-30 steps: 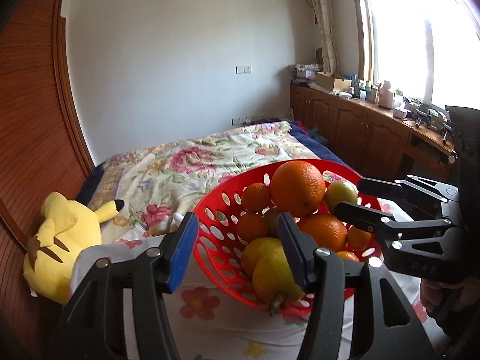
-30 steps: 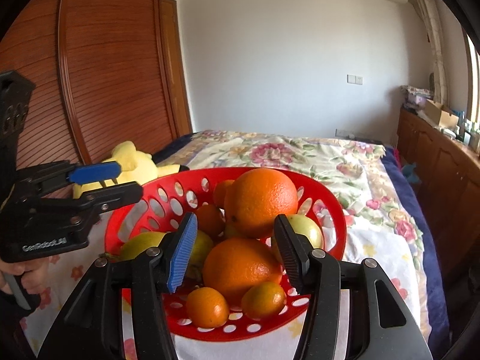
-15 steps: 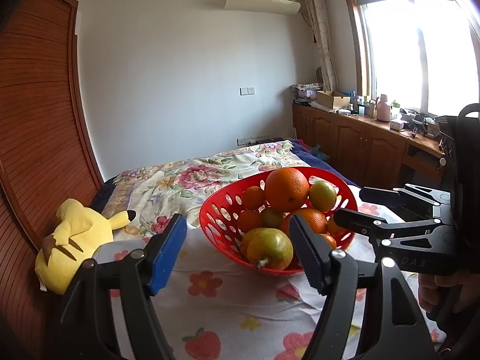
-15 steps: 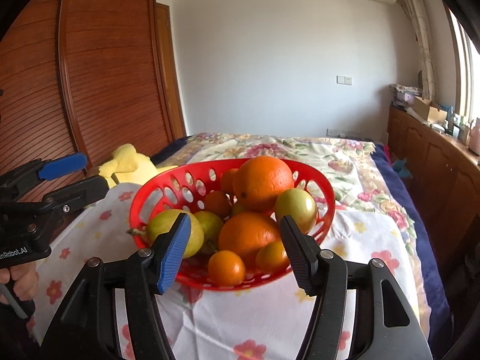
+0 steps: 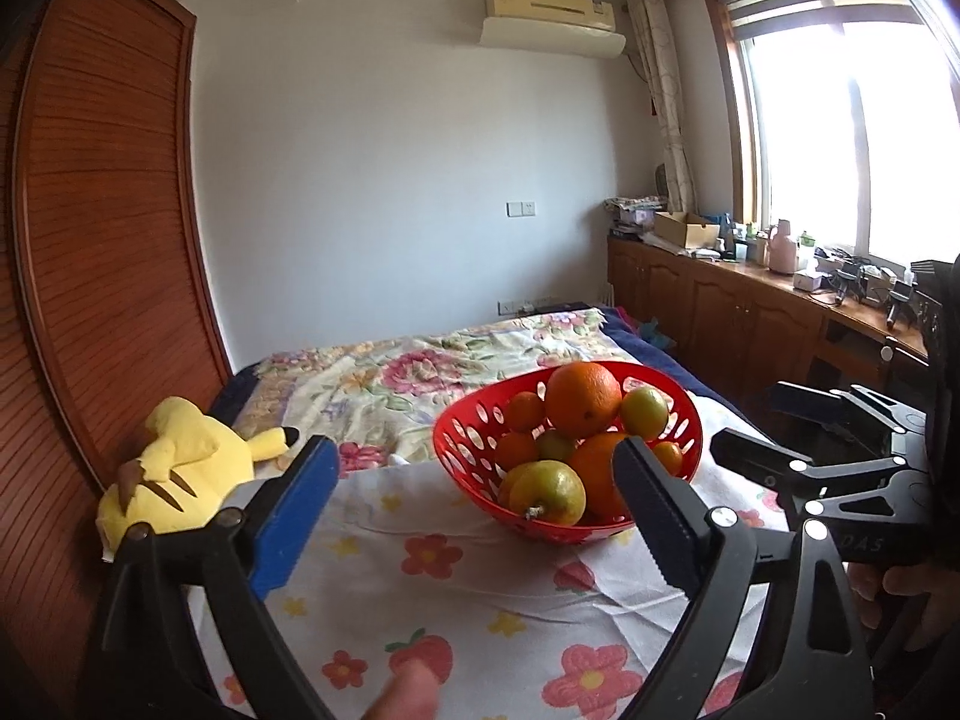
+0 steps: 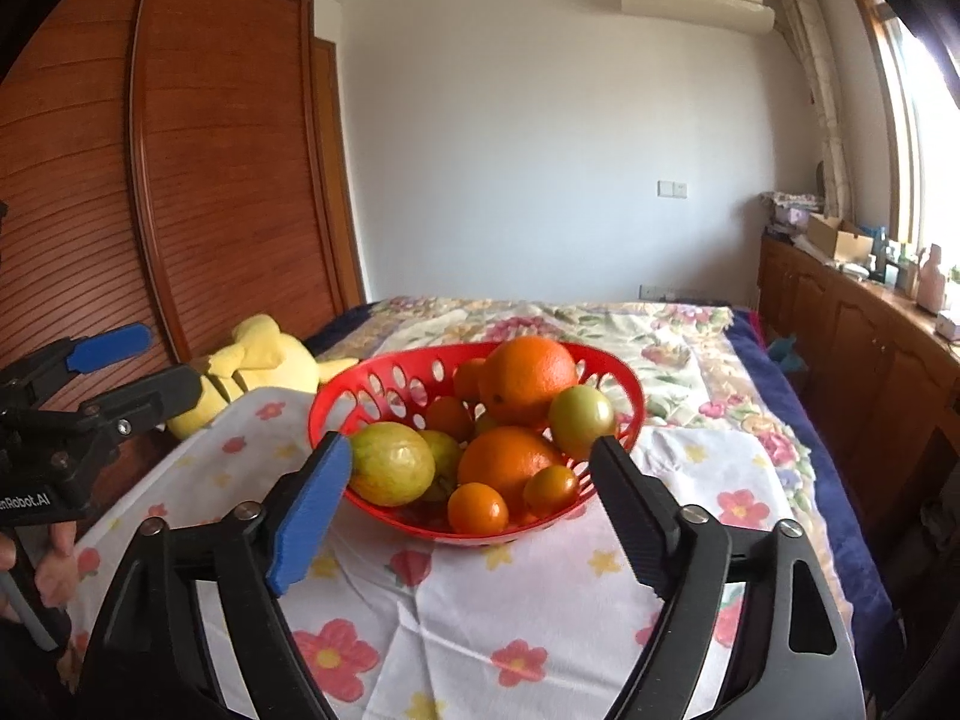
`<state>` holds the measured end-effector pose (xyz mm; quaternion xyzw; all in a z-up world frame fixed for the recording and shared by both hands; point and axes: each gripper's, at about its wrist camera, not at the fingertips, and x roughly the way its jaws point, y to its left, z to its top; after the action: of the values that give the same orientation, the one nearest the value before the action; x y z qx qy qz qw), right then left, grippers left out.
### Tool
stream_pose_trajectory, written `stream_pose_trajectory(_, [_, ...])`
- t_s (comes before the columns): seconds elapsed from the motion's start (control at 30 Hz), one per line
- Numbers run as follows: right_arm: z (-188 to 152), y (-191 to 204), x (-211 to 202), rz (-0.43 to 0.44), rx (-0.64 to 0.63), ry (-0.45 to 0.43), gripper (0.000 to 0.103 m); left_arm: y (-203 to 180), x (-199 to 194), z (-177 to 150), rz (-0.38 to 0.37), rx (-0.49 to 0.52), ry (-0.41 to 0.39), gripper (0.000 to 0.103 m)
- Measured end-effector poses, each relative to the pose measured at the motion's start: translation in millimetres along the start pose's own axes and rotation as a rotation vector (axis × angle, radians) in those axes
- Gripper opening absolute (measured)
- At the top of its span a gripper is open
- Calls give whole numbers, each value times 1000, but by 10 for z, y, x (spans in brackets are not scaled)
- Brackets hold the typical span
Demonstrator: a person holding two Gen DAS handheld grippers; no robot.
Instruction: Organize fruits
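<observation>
Both the left gripper (image 5: 474, 504) and right gripper (image 6: 471, 501) hang before the filled red basket (image 6: 384, 381) at frame centre, jaws opening, empty. The sorting looks finished; the next move is probably withdrawal.

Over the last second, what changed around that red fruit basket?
Both grippers pulled back from the red basket: it looks smaller and farther off in both views. The left gripper and right gripper have jaws opening, nothing between them; neither held anything. The big orange, the other fruit and the yellow plush toy stayed put.
</observation>
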<state>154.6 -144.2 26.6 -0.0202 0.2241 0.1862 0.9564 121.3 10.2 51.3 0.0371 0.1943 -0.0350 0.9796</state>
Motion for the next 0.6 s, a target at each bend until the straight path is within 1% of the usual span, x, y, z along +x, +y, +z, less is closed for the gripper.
stream_pose_trajectory(0.13, [15, 26, -145, -28, 4, -25, 89, -36, -154, 23, 4, 7, -17, 93])
stream_pose_trajectory(0.23, [26, 61, -244, -47, 4, -39, 91, -41, -267, 13, 5, -8, -27, 93])
stream_pose_trajectory(0.33, [26, 74, -338, -59, 8, -45, 93, -42, -328, -3, -3, -29, -19, 93])
stream_pose_trajectory(0.5, [15, 117, -505, -88, 4, -62, 97, -42, -476, -43, 13, -41, -19, 93])
stream_pose_trajectory(0.6, [18, 138, -611, -100, 3, -73, 97, -24, -544, -66, 18, -54, -21, 93])
